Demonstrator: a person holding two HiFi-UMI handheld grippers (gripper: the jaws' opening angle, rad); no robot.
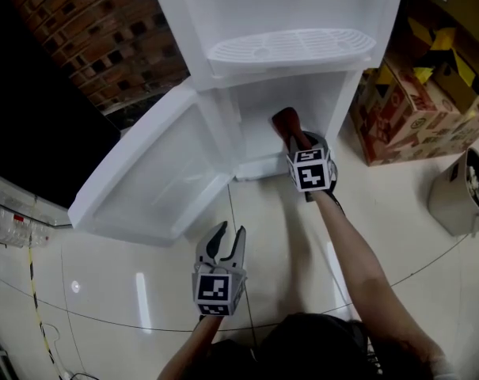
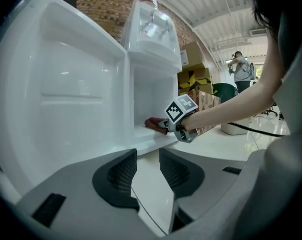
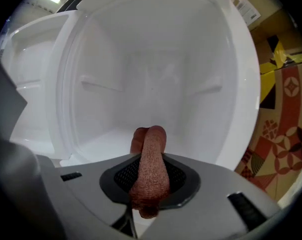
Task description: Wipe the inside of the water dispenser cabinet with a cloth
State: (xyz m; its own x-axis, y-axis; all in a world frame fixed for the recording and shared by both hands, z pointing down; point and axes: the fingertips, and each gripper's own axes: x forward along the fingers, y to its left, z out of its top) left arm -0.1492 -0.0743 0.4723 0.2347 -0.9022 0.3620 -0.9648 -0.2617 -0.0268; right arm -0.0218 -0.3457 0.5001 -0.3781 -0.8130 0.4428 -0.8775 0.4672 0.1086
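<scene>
A white water dispenser (image 1: 287, 50) stands with its lower cabinet (image 1: 275, 121) open and its door (image 1: 156, 176) swung out to the left. My right gripper (image 1: 290, 137) is shut on a folded reddish-brown cloth (image 3: 151, 171) and reaches into the cabinet mouth; the cloth (image 1: 285, 122) pokes just over the cabinet floor (image 3: 116, 139). In the left gripper view the cloth (image 2: 153, 123) sits at the cabinet's front ledge. My left gripper (image 1: 226, 242) hangs open and empty over the tiled floor, below the door, pointing toward the dispenser.
Cardboard boxes (image 1: 417, 101) stand right of the dispenser. A grey bin (image 1: 461, 192) sits at the far right. A brick wall (image 1: 96, 38) rises behind on the left. Inside the cabinet, shelf ledges (image 3: 103, 86) run along both side walls. A person (image 2: 240, 66) stands far off.
</scene>
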